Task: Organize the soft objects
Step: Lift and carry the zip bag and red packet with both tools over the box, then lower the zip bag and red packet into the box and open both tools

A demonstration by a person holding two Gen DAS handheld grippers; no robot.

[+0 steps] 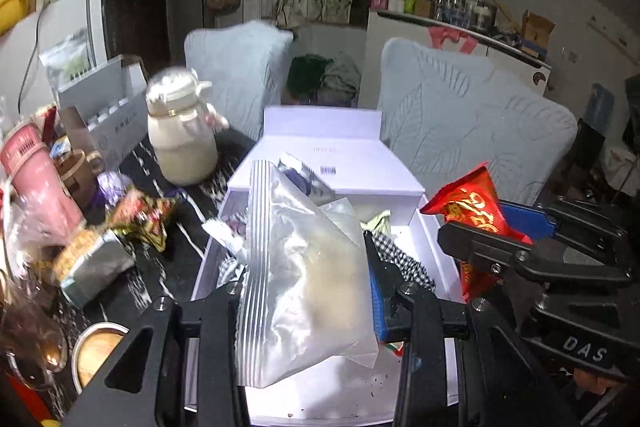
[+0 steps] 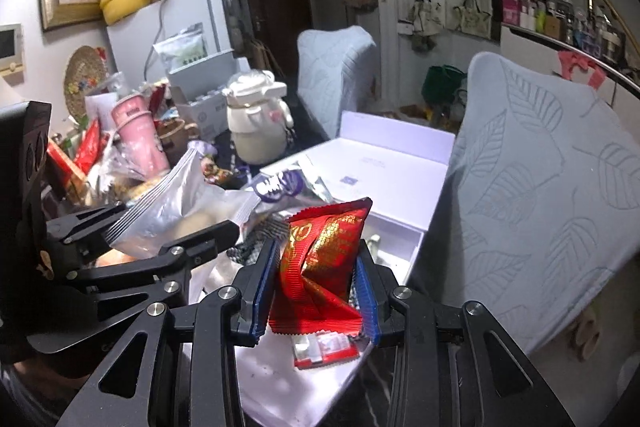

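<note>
My left gripper (image 1: 308, 291) is shut on a clear zip bag (image 1: 304, 279) with a pale soft lump inside, held over the open white box (image 1: 424, 227). The same bag (image 2: 176, 211) and the left gripper (image 2: 168, 239) show at the left of the right wrist view. My right gripper (image 2: 316, 275) is shut on a crumpled red foil packet (image 2: 320, 259) with gold print, also above the box (image 2: 396, 247). That packet (image 1: 476, 211) and the right gripper (image 1: 496, 231) appear at the right of the left wrist view. A checked cloth (image 1: 404, 263) and other wrappers lie in the box.
The dark table holds a cream bottle (image 1: 180, 135), a pink tumbler (image 1: 36, 179), a snack wrapper (image 1: 144, 215), a foil block (image 1: 96, 263) and a metal cup (image 1: 96, 351) to the left of the box. Two pale blue covered chairs (image 1: 472, 119) stand behind. A red sachet (image 2: 324, 347) lies under the right gripper.
</note>
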